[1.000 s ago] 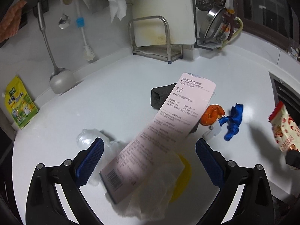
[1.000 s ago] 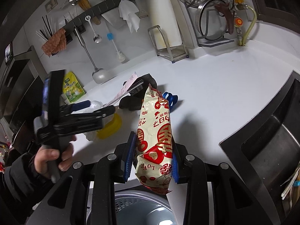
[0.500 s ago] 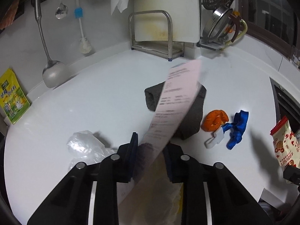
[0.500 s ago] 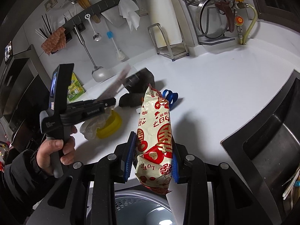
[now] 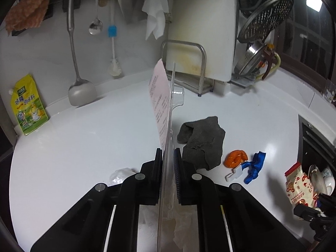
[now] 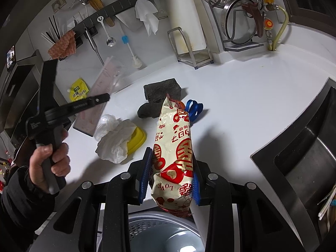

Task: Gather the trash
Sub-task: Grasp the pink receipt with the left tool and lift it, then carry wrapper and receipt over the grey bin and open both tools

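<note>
At the bottom centre of the right wrist view, the bin (image 6: 163, 231) sat under the right gripper (image 6: 171, 178), which was clenched on the snack bag (image 6: 174, 147); a careless release might have dropped it outside the rim. At the left of that frame, the left gripper (image 5: 168, 157), jaws having just closed, pinched the pink card packet (image 5: 160, 96) by its thin edge; I judged it could swivel or slip free. The crumpled tissue (image 6: 115, 142) lay loose on the counter (image 6: 241, 105).

2 tongs (image 5: 168, 163) (image 6: 170, 174), 1 snack wrapper (image 6: 174, 151), 1 blister pack (image 5: 162, 105), 1 grey sponge (image 5: 201, 140), 1 yellow pouch (image 5: 28, 105), 1 ladle (image 5: 80, 92).
</note>
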`<state>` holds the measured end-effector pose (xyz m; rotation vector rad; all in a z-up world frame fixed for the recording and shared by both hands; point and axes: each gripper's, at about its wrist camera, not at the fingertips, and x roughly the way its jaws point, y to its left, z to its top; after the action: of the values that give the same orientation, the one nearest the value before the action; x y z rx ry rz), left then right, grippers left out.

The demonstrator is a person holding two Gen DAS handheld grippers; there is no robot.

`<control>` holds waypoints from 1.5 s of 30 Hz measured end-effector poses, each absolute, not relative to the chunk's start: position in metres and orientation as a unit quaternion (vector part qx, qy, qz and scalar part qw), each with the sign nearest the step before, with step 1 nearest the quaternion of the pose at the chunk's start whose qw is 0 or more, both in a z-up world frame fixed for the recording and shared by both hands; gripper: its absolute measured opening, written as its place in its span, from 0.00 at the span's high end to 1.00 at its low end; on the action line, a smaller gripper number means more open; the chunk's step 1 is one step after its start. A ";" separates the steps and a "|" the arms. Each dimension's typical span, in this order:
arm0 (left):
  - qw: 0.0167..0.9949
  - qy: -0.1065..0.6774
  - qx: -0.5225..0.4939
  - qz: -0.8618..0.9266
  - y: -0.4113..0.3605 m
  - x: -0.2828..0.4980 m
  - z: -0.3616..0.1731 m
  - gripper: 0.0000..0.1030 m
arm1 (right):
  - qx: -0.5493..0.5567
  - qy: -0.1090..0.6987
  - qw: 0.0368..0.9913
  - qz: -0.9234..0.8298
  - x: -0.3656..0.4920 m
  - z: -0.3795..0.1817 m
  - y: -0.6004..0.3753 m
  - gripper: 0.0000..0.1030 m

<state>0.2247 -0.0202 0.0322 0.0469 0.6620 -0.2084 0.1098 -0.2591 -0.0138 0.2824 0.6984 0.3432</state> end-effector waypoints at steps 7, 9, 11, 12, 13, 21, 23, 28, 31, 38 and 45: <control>0.947 0.304 0.014 -0.098 -0.007 0.164 0.049 0.89 | 0.143 0.329 0.919 0.164 0.080 -0.004 -0.256 0.69; 0.947 0.306 0.013 -0.100 -0.005 0.142 0.046 0.89 | 0.149 0.326 0.920 0.161 0.067 -0.003 -0.255 0.69; 0.944 0.313 0.015 -0.104 -0.006 0.117 0.040 0.89 | 0.155 0.325 0.919 0.158 0.053 -0.003 -0.254 0.69; 0.943 0.315 0.015 -0.106 -0.006 0.107 0.038 0.89 | 0.159 0.325 0.919 0.156 0.044 -0.004 -0.253 0.69; 0.942 0.317 0.014 -0.108 -0.007 0.096 0.035 0.89 | 0.162 0.325 0.919 0.153 0.036 -0.005 -0.252 0.69; 0.935 0.332 0.002 -0.127 -0.013 0.017 0.013 0.89 | 0.178 0.338 0.914 0.134 -0.024 -0.026 -0.247 0.69; 0.932 0.337 0.004 -0.133 -0.018 0.002 0.007 0.89 | 0.176 0.342 0.914 0.130 -0.036 -0.032 -0.246 0.69; 0.926 0.348 0.017 -0.142 -0.029 -0.028 -0.008 0.89 | 0.173 0.357 0.909 0.125 -0.063 -0.047 -0.242 0.69; 0.927 0.346 0.021 -0.140 -0.033 -0.042 -0.014 0.89 | 0.170 0.362 0.908 0.124 -0.074 -0.053 -0.240 0.69; 0.919 0.366 0.025 -0.142 -0.039 -0.057 -0.034 0.89 | 0.159 0.361 0.911 0.124 -0.089 -0.056 -0.235 0.69; 0.910 0.387 0.030 -0.147 -0.045 -0.067 -0.052 0.89 | 0.160 0.371 0.907 0.119 -0.098 -0.068 -0.236 0.69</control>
<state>-0.0672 -0.0454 -0.0522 0.0611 0.7980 -0.3035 -0.0985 -0.2357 -0.0676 0.3304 0.7661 0.2461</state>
